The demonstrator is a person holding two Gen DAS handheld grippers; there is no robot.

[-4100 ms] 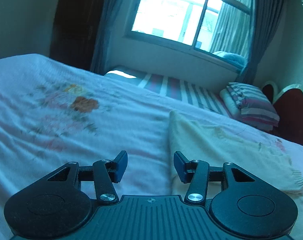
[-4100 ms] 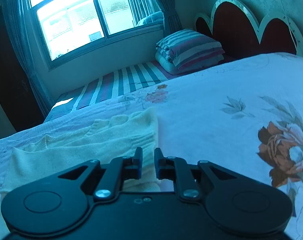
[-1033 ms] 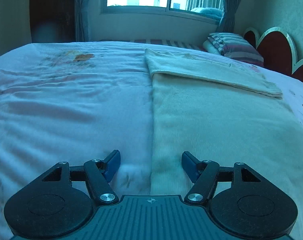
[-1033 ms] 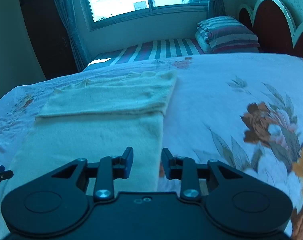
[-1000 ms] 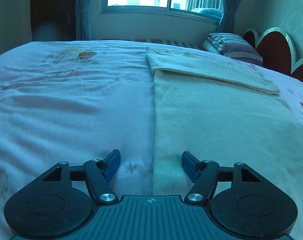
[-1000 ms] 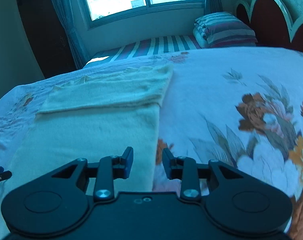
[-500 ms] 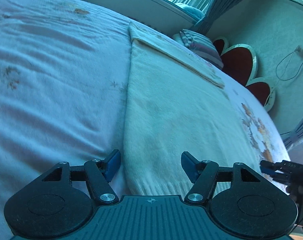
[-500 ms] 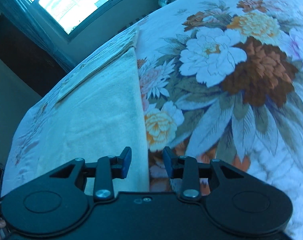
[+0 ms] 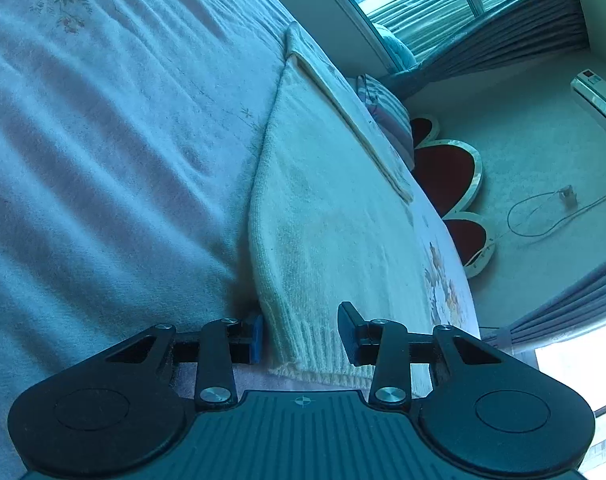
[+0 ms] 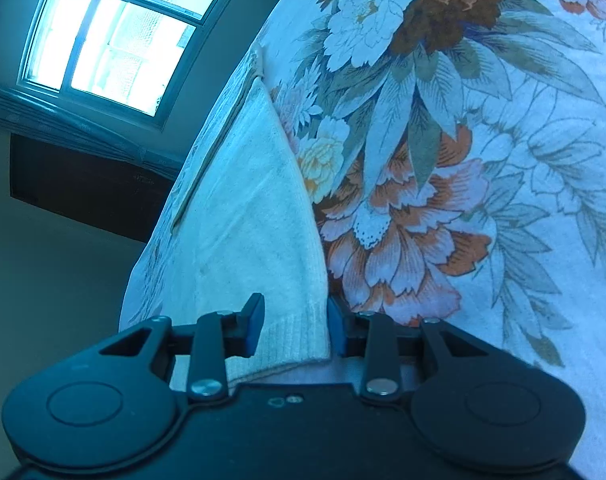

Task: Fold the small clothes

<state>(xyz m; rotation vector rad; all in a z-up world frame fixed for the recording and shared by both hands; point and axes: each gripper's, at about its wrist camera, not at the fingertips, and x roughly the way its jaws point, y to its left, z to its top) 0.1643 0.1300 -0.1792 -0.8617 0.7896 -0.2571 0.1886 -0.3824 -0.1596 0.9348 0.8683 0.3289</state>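
Note:
A cream knitted sweater [image 9: 327, 216] lies flat on the bed, its far part folded over into a band. My left gripper [image 9: 301, 334] is open, tilted, with its jaws astride the near left corner of the ribbed hem. In the right wrist view the same sweater [image 10: 243, 216] runs away from me. My right gripper [image 10: 295, 330] is open with its jaws astride the near right corner of the hem. Neither gripper has closed on the cloth.
The bed has a pale sheet [image 9: 103, 160] on the left and a large flower print [image 10: 423, 160] on the right. A striped pillow [image 9: 387, 108] and a red scalloped headboard [image 9: 447, 168] lie at the far end. A window [image 10: 111, 28] is beyond.
Both grippers have moved back along the sweater to its near hem, dropped low and tilted. Each now has a hem corner between its open jaws.

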